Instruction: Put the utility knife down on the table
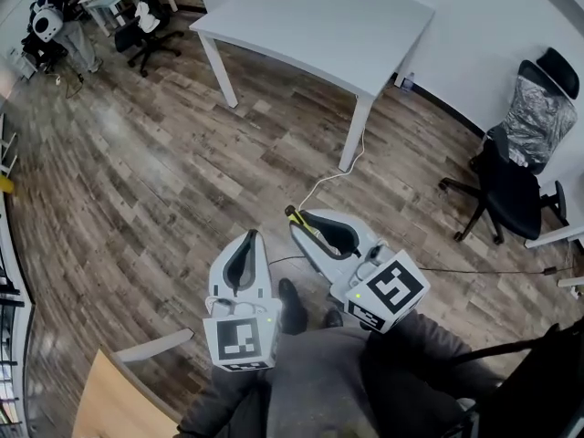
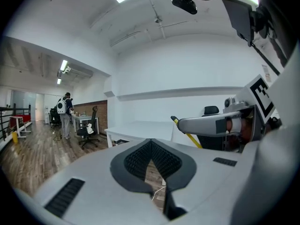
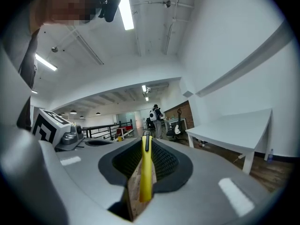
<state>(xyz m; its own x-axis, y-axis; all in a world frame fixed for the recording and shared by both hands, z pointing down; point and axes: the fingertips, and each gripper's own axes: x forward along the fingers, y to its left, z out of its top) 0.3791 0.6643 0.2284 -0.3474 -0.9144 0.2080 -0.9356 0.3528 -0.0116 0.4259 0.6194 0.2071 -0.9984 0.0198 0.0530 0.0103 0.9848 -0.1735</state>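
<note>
Between the jaws of your right gripper [image 1: 308, 219] sits the yellow utility knife [image 3: 145, 172], clamped edge-on, its tip poking out past them above the wooden floor [image 1: 164, 181]. Your left gripper [image 2: 151, 143] is clenched on nothing, jaw tips together, and hangs just beside the right one. The white desk [image 1: 310, 16] stands ahead, well apart from both.

Pale grey tongs [image 1: 252, 235], black-white marker cubes [image 1: 241, 340], dark sleeves [image 1: 415, 349]
</note>
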